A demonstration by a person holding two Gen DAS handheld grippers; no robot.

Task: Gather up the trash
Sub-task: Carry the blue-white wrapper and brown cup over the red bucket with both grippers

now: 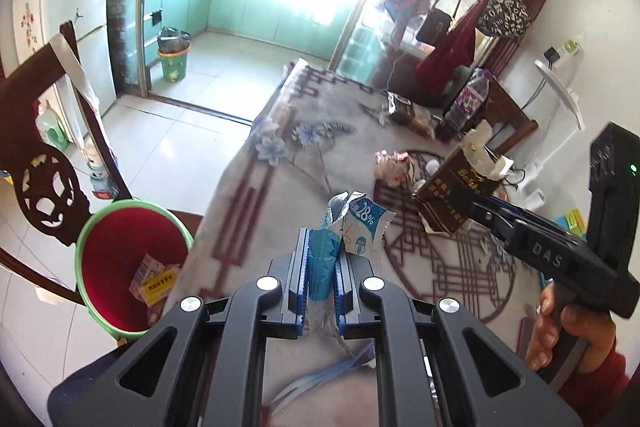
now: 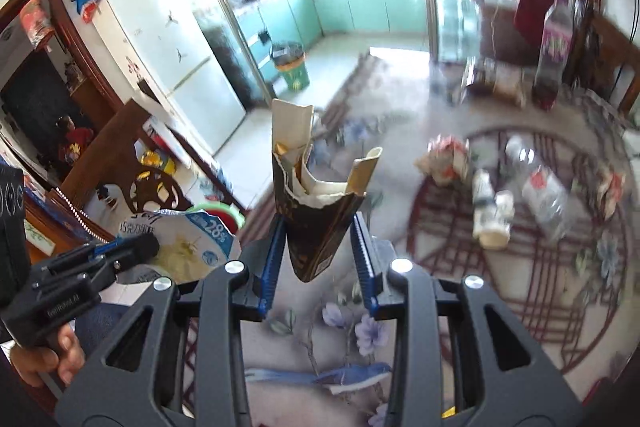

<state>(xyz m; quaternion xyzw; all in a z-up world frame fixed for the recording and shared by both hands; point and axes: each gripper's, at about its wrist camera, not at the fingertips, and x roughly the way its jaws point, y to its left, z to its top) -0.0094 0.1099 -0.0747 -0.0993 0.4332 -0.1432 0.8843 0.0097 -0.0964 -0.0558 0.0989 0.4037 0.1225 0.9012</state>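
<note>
**Both tongs loaded above the flowered tablecloth**

While the round red bin with the green rim [image 1: 120, 227] stands at the far left beside the table edge, with a yellow-labelled wrapper [image 1: 154, 285] lying inside it, the left gripper [image 1: 321, 259] holds its load just to the right. Its blue-padded fingers [image 1: 300, 263] are drawn narrow and clamp a torn white-and-blue foil pouch printed "28%" [image 1: 360, 223], raised over the grey floral tablecloth [image 1: 280, 167]. Further right, the right gripper [image 2: 320, 247] pinches a torn dark brown cardboard carton with gold lettering [image 2: 320, 219] between its fingers [image 2: 276, 259], the cream inner flaps standing upright. Beyond it, on the cloth's red circular pattern, lie a crumpled red-and-white wrapper [image 2: 446, 159], a small white bottle [image 2: 486, 203] and a clear plastic bottle on its side [image 2: 538, 183], near one another. A tall dark bottle with a purple label [image 2: 554, 55] stands at the far right.
</note>
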